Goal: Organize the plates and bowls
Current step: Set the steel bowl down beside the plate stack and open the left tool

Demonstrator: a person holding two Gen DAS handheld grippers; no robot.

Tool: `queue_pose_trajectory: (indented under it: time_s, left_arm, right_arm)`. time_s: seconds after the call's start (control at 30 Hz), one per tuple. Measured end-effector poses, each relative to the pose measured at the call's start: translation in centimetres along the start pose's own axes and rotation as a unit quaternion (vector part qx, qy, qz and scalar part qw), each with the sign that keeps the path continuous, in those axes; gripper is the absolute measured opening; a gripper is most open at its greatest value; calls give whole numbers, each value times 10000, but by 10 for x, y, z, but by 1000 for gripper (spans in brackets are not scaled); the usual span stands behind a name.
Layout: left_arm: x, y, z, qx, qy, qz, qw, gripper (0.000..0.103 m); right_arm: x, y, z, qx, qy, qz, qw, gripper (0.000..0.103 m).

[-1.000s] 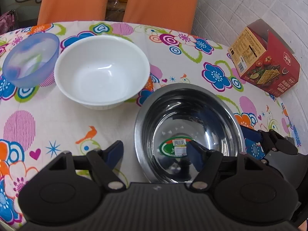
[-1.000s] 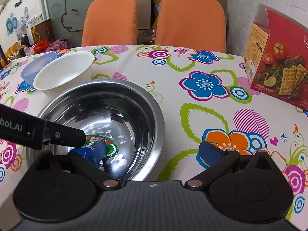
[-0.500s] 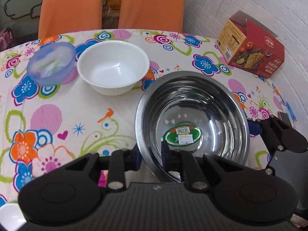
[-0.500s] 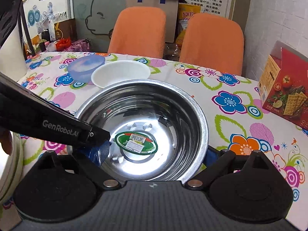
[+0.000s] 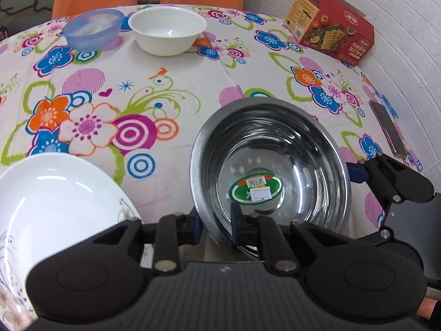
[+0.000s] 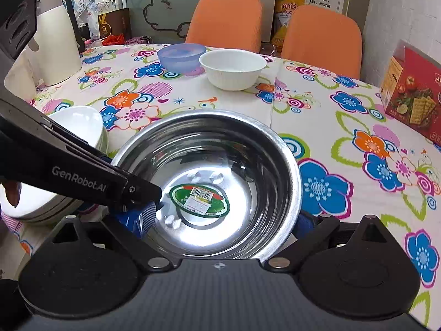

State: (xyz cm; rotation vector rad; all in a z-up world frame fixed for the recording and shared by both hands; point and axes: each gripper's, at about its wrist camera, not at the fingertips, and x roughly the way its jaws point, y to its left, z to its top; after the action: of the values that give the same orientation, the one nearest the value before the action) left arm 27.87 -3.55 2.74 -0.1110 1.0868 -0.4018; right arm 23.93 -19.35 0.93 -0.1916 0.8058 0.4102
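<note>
A steel bowl [image 5: 275, 149] [image 6: 220, 143] with a green sticker inside is held near the table's front edge. My left gripper [image 5: 215, 222] is shut on its near-left rim, one pad inside and one outside. In the right wrist view the left gripper's finger [image 6: 82, 171] reaches in from the left. My right gripper [image 6: 220, 220] is wide open, its pads either side of the bowl's near part; one pad [image 5: 355, 171] touches the outer right wall. A stack of white plates [image 5: 55, 193] [image 6: 77, 124] sits left of the bowl. Far back stand a white bowl [image 5: 168, 30] [image 6: 233, 67] and a blue bowl [image 5: 92, 27] [image 6: 180, 55].
A red cracker box [image 5: 330, 30] [image 6: 410, 93] stands at the back right by the wall. A phone [image 5: 386, 129] lies near the right edge. A white jug [image 6: 58, 49] is at the far left. Two orange chairs [image 6: 223, 19] are behind the flowered table [image 5: 91, 102].
My left gripper shut on the steel bowl's rim, and the bowl came back toward the front edge, away from the white and blue bowls. The plate stack came into view.
</note>
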Motion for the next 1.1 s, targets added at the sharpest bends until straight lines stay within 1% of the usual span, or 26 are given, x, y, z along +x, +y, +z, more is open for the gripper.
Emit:
queue_pose_trajectory:
  time_s: [0.13, 0.23, 0.27, 0.3, 0.33, 0.37, 0.4, 0.47, 0.53, 0.6, 0.67, 0.77, 0.83, 0.93, 1.03, 1.1]
  left_arm:
    - [1, -4, -3, 117, 12, -57, 9999, 9]
    - [5, -8, 2, 185, 3, 69, 9998, 9]
    - [5, -9, 3, 178, -2, 55, 9998, 14]
    - [6, -8, 4, 165, -21, -14, 9999, 26]
    - [5, -8, 5, 146, -46, -48, 9999, 50]
    - [4, -8, 5, 112, -98, -24, 9999, 62]
    - [2, -7, 5, 92, -181, 10, 9998, 66]
    - [-7, -6, 9, 130, -402, 108, 9990, 66]
    - [-19, -2, 15, 98, -582, 100, 9982, 66]
    - [-32, 4, 22, 52, -799, 115, 9967, 67]
    - [-45, 14, 30, -35, -1030, 206, 9945, 67]
    - [-56, 29, 41, -224, -1161, 338, 9924, 67]
    - [-60, 42, 49, -397, -1185, 336, 9916, 67]
    - [-59, 58, 63, -666, -1217, 300, 9899, 67]
    - [-52, 71, 82, -999, -1241, 161, 9871, 67]
    - [-43, 80, 97, -1274, -1262, 96, 9837, 67]
  right_arm:
    - [-2, 0, -9, 123, 94, 27, 9999, 87]
    - [-1, -5, -9, 244, 105, 109, 9996, 87]
    - [-1, -7, -8, 276, 118, 145, 9994, 86]
    - [1, -9, -8, 300, 161, 182, 9993, 85]
    - [2, -10, -8, 320, 208, 214, 9990, 85]
    - [2, -11, -9, 323, 241, 244, 9989, 85]
    - [1, -12, -10, 312, 234, 243, 9989, 86]
    - [-6, -16, -10, 276, 152, 152, 9994, 86]
    - [-16, -23, -8, 348, -6, 65, 9994, 86]
    - [-30, -33, -4, 498, -241, 44, 9985, 86]
    - [-40, -42, 3, 640, -459, 40, 9969, 86]
    - [-45, -56, 16, 831, -662, 25, 9943, 86]
    - [-41, -65, 28, 962, -689, 103, 9929, 86]
    - [-27, -75, 52, 1123, -616, 206, 9915, 86]
    - [-10, -79, 80, 1073, -597, 240, 9921, 86]
    - [6, -80, 102, 955, -514, 219, 9939, 86]
